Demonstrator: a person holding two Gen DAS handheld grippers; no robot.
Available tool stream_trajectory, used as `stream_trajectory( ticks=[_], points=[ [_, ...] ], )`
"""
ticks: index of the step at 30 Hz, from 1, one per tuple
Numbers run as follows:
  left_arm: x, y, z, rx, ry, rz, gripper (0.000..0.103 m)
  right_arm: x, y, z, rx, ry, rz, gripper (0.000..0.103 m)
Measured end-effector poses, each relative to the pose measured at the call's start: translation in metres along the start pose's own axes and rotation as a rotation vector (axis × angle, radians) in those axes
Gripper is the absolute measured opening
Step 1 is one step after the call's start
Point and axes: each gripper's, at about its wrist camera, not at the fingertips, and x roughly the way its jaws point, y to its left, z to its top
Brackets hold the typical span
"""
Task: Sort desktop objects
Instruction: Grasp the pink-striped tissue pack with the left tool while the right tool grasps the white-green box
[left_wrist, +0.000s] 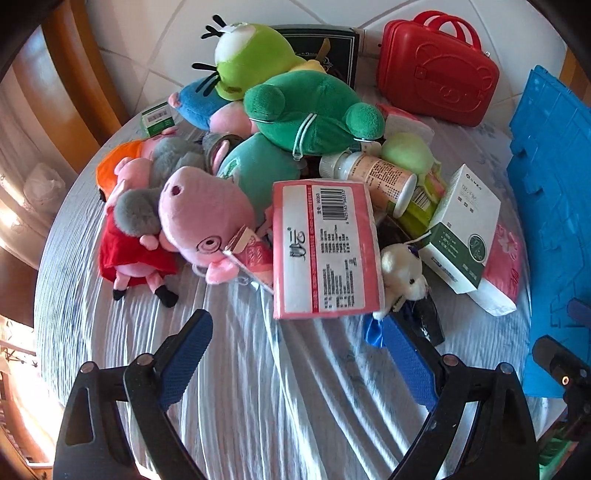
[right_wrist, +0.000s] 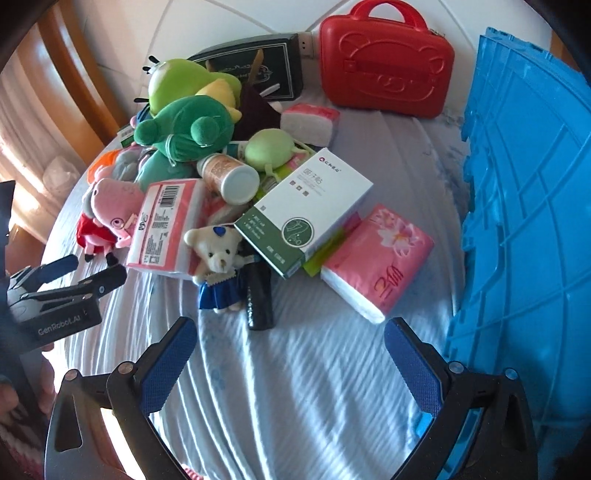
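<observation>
Round table under a pale ribbed cloth (right_wrist: 295, 369). Desktop objects heaped across the centre and far half.

Left gripper (left_wrist: 299, 339): jaws spread wide, nothing between them, hovering over bare cloth just short of the pile. Straight ahead of it, a pink tissue pack (left_wrist: 325, 247) lies barcode side up, leaning on the heap. To its left, a pink pig plush (left_wrist: 203, 218) and a smaller pig in a red dress (left_wrist: 136, 254). To its right, a small white bear (left_wrist: 402, 277) in a blue dress, touching the pack's edge.

Right gripper (right_wrist: 290, 339): jaws likewise spread, empty. Ahead of it a black cylinder (right_wrist: 258, 295) lies on the cloth beside the bear. A white-and-green box (right_wrist: 303, 210) rests tilted on the heap, and a second tissue pack (right_wrist: 376, 258), flower-printed, lies partly under its right end.

Deeper in: a white-capped bottle (right_wrist: 231, 177) on its side, a dark green plush (right_wrist: 188, 129) with a lime green plush (right_wrist: 177, 86) behind it, a pale green pouch (right_wrist: 269, 149).

Far edge: red case (right_wrist: 386, 62) upright, dark box (right_wrist: 258, 64) to its left.

Right side: blue crate (right_wrist: 528, 221), its wall close beside the right gripper's outer finger. Open cloth only on the near side, between both grippers and the pile.
</observation>
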Motion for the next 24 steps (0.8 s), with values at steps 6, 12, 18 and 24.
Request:
stream_trajectory(
  ticks=[6,12,18,24],
  points=[
    [0.052,-0.015,0.033,0.088,0.065,-0.017,0.095,0.021,-0.010,0.013,0.085,0.031,-0.044,0.103],
    [0.090,-0.022,0.046,0.134,0.137,-0.125,0.100,0.046,-0.013,0.027,0.173,0.101,-0.040,0.103],
    [0.084,-0.027,0.045,0.197,0.101,-0.168,0.089,0.064,-0.017,0.051,0.237,0.101,-0.024,0.103],
    [0.077,-0.016,0.053,0.193,0.069,-0.177,0.089,0.098,-0.037,0.065,0.359,0.133,0.009,0.103]
  ],
)
